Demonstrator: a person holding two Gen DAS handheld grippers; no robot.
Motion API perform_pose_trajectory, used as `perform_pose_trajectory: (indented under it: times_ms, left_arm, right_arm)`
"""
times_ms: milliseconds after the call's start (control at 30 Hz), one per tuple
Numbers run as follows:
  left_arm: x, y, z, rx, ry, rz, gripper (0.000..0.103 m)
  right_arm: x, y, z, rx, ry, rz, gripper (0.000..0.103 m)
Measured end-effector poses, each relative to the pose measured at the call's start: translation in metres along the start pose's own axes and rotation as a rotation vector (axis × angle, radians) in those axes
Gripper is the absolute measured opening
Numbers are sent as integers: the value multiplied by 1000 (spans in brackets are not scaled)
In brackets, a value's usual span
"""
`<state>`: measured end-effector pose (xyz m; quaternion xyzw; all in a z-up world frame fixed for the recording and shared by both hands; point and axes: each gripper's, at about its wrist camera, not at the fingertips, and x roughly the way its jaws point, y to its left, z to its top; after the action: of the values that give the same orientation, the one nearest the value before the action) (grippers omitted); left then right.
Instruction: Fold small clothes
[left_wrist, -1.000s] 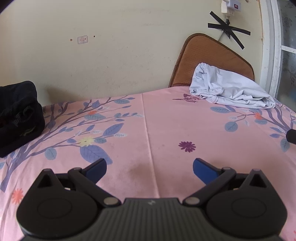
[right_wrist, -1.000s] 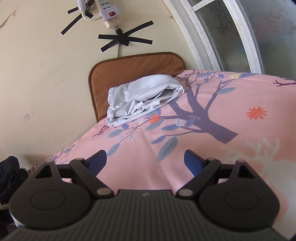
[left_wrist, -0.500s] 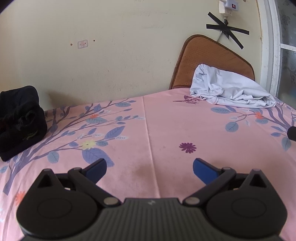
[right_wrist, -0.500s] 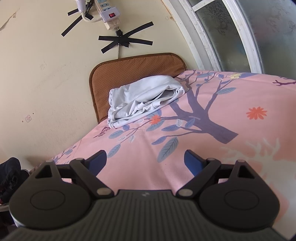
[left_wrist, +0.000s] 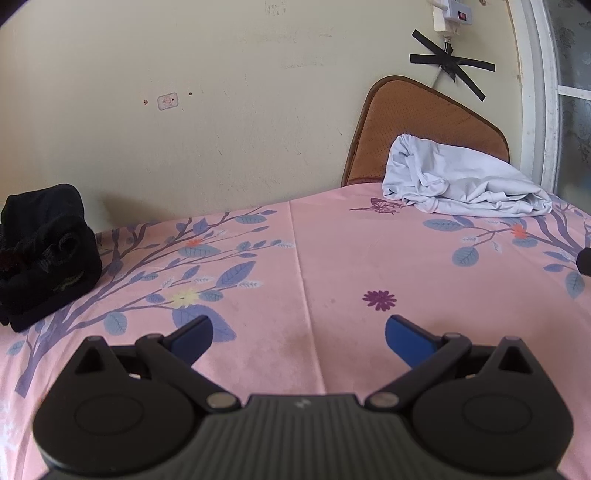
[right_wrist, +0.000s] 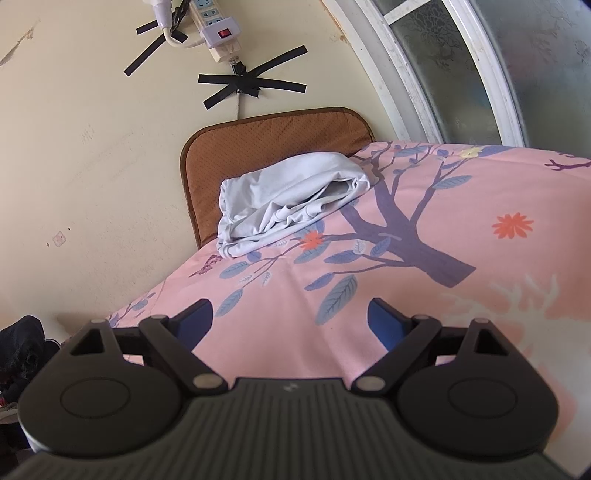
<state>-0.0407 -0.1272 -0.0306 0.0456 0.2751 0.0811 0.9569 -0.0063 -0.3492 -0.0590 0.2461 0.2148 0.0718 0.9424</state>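
A pale lilac garment (left_wrist: 461, 184) lies bunched at the far right of the pink flowered cloth (left_wrist: 332, 266), against a brown cushion; it also shows in the right wrist view (right_wrist: 288, 199). A black garment (left_wrist: 40, 251) is piled at the far left and shows at the left edge of the right wrist view (right_wrist: 18, 354). My left gripper (left_wrist: 298, 332) is open and empty, low over the cloth, well short of both garments. My right gripper (right_wrist: 291, 317) is open and empty, facing the pale garment from a distance.
A brown cushion (left_wrist: 424, 122) leans on the cream wall behind the pale garment. A power strip (right_wrist: 218, 33) and black tape hang on the wall. A white window frame (right_wrist: 424, 74) stands at the right. A dark tip (left_wrist: 584, 261) of the other gripper shows at the right edge.
Both views have shifted slightly: the black garment sits further in from the left edge, and the pale garment sits a little lower. Both grippers stay open and empty.
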Motion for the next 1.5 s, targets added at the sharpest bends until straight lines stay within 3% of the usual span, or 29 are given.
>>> perform_pose_trajectory:
  times_ms: [467, 1500]
  left_arm:
    - [3, 3, 0, 11, 10, 8, 103]
    - [12, 10, -1, -39, 82, -72, 103]
  right_arm:
    - [0, 0, 0, 0, -1, 5, 93]
    - [4, -2, 0, -8, 19, 14, 93]
